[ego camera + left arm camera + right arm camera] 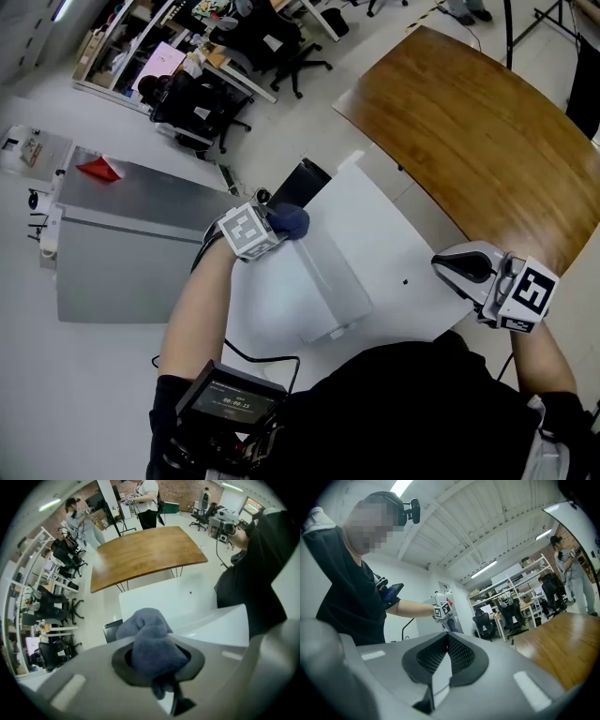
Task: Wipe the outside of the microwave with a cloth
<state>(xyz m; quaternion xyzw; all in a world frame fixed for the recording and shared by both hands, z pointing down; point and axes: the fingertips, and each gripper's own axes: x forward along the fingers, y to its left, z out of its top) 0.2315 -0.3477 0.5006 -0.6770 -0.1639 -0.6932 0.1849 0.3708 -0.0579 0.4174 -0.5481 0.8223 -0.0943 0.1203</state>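
Note:
The white microwave [314, 286] stands on a white table [403, 234] in front of me. My left gripper [281, 223] is at the microwave's far upper left corner, shut on a bunched blue-grey cloth [291, 220]. In the left gripper view the cloth [152, 641] fills the jaws of the left gripper [157, 656], with the microwave's white top [215, 620] just beyond. My right gripper [452, 266] hovers over the table's right edge, away from the microwave. In the right gripper view the right gripper [447, 639] is shut with nothing in it.
A curved wooden table [478, 122] lies beyond the white one on the right. A grey cabinet [131, 244] with a red item [98, 169] stands on the left. A black bin [302, 183] sits behind the microwave. Office chairs [202, 108], desks and people are further back.

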